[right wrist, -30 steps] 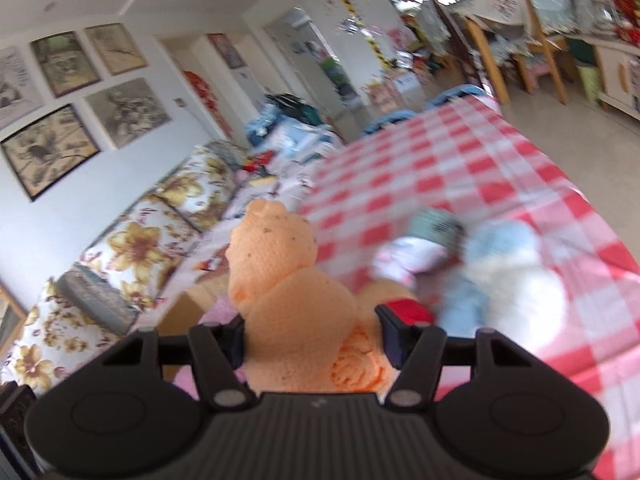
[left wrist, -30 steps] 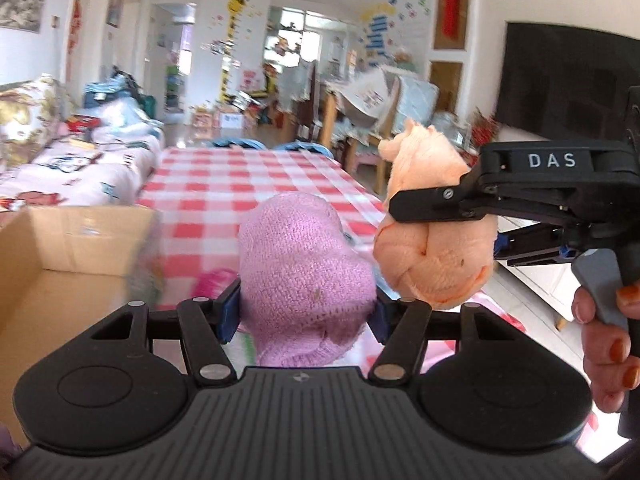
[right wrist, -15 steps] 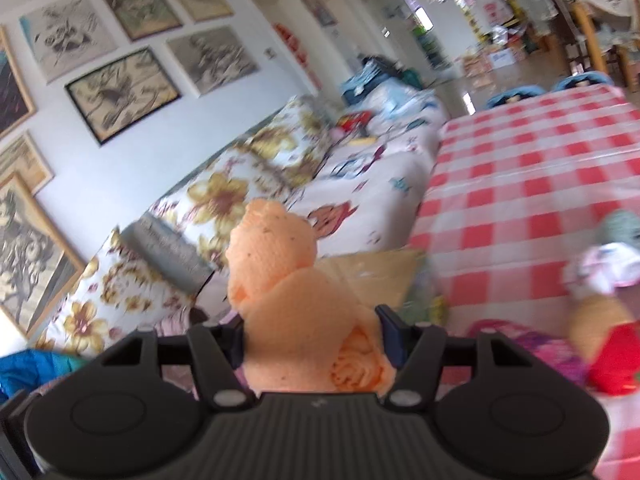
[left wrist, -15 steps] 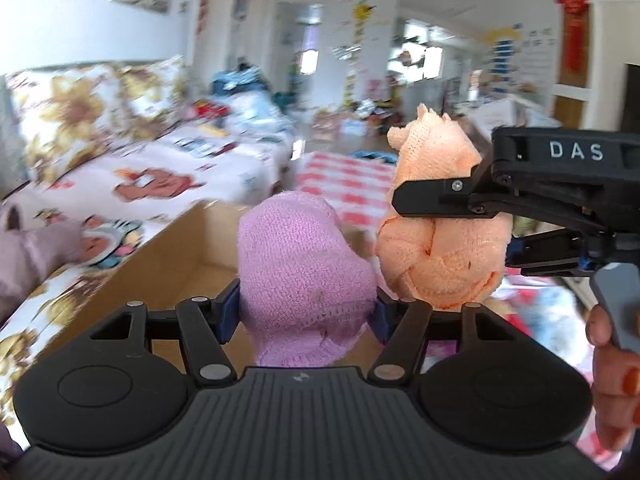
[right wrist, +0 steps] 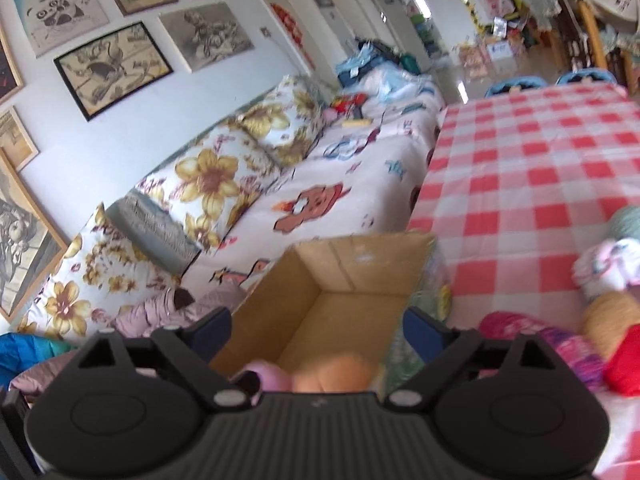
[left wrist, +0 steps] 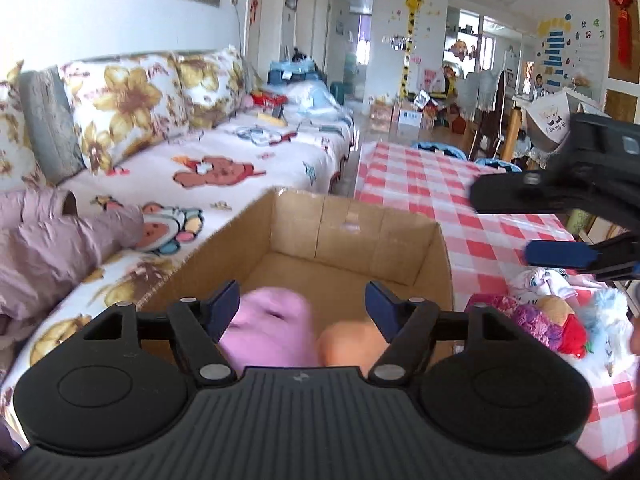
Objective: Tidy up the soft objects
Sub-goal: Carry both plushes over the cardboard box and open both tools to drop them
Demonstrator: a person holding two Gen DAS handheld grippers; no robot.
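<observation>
An open cardboard box [left wrist: 352, 236] stands below both grippers; it also shows in the right wrist view [right wrist: 344, 276]. A pink knitted soft piece [left wrist: 272, 332] and an orange one [left wrist: 348, 340] are blurred inside the box, free of the fingers; both show in the right wrist view, pink [right wrist: 264, 376] and orange [right wrist: 336, 372]. My left gripper [left wrist: 302, 300] is open and empty above the box. My right gripper [right wrist: 316, 328] is open and empty; it also appears at the right of the left wrist view [left wrist: 532, 224].
A table with a red checked cloth [left wrist: 432, 184] lies right of the box. A heap of soft toys and yarn [left wrist: 552, 320] lies on its near part, seen also in the right wrist view [right wrist: 592, 320]. A flowered sofa [left wrist: 160, 160] runs along the left.
Both grippers have opened. The pink piece and the orange piece have dropped out of the fingers into the box. The view has settled over the box.
</observation>
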